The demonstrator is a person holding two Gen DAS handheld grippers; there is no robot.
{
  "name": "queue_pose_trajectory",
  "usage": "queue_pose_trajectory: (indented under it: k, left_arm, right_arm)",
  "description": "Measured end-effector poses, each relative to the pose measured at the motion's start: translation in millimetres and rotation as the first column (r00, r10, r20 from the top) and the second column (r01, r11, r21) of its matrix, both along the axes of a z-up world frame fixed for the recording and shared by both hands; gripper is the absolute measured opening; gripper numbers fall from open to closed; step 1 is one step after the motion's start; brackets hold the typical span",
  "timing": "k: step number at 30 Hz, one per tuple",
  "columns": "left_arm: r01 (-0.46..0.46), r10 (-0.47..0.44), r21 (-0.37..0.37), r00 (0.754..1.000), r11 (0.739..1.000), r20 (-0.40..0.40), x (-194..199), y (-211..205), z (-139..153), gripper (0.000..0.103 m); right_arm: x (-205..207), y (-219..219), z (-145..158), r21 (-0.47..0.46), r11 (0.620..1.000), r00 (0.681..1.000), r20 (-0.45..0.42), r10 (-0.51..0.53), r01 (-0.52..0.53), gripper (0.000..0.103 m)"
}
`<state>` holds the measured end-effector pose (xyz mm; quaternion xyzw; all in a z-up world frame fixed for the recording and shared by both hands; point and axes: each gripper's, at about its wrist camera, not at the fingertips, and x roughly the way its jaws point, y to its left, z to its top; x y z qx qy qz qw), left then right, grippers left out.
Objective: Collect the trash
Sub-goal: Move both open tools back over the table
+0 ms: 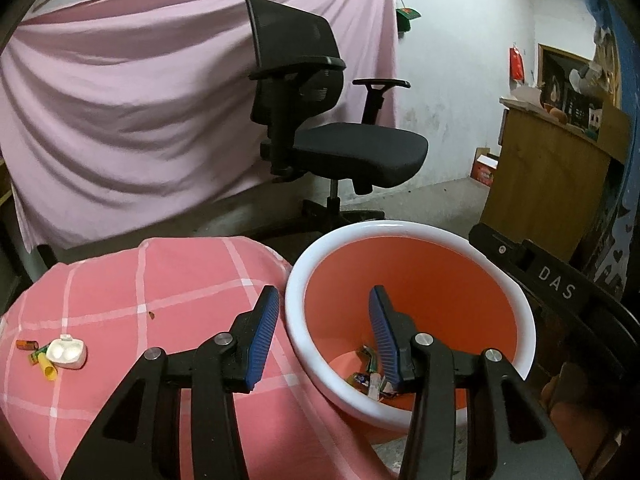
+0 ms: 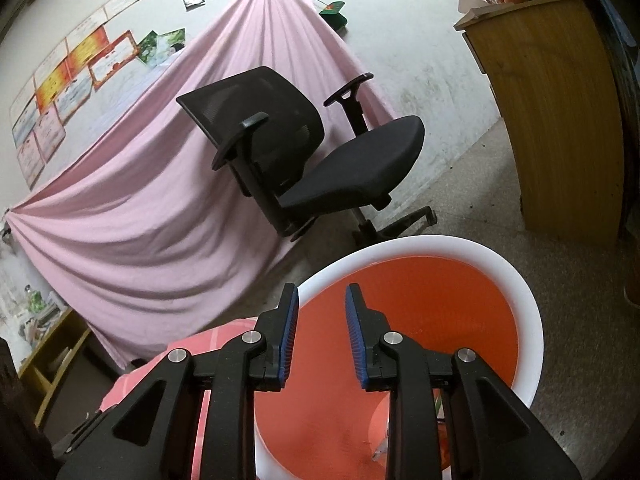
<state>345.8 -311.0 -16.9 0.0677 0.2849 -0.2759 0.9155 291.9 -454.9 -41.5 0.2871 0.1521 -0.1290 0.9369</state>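
my left claw (image 1: 324,300) released, empty | bin (image 1: 516,300) orange, white-rimmed, wrappers (image 1: 370,376) inside | trash (image 1: 54,356) at 9 o'clock | right claw (image 2: 322,300) parted, empty

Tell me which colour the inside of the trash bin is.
Orange inside the trash bin, under a white rim; the left wrist view shows it best.

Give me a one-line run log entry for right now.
left gripper: open, empty, over bin | right gripper: open, empty, over bin | wrappers in bin | white case, small trash on pink cloth
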Motion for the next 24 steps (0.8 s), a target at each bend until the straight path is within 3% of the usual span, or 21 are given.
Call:
queue_pose_trajectory:
  k: [9,11,15,18,21,23,24]
  left_arm:
    - [-0.107,0.107,-0.025,0.994,0.994,-0.009,4.1,30.0,9.0,0.041]
    - [-0.143,0.142,-0.037,0.990,0.989,-0.018,6.5,45.3,10.7,0.041]
    - [-0.241,0.239,-0.093,0.970,0.966,-0.038,8.6,90.6,21.0,0.041]
    - [-0.302,0.302,-0.126,0.953,0.945,-0.015,4.6,122.6,33.8,0.041]
    - [-0.350,0.357,-0.156,0.934,0.924,0.023,-4.0,154.1,45.2,0.051]
    - [-0.375,0.390,-0.183,0.919,0.909,0.053,-9.6,173.2,50.3,0.054]
    - [-0.394,0.414,-0.199,0.907,0.897,0.072,-13.4,185.6,53.1,0.055]
  right_arm:
    - [2.8,4.8,5.3,-0.026,1.000,1.000,-0.001,0.010,-0.010,0.024]
    - [6.7,12.3,7.8,-0.036,0.998,0.999,0.005,0.045,-0.045,0.038]
    - [13.5,34.1,16.6,-0.074,0.992,0.994,0.020,0.106,-0.105,0.042]
    - [15.6,53.3,26.3,-0.111,0.982,0.986,0.053,0.157,-0.151,0.052]
    - [16.5,74.4,35.7,-0.162,0.968,0.975,0.075,0.207,-0.193,0.059]
    - [17.1,86.3,41.4,-0.186,0.959,0.967,0.099,0.233,-0.212,0.077]
    - [15.8,92.8,44.4,-0.198,0.955,0.961,0.124,0.247,-0.220,0.080]
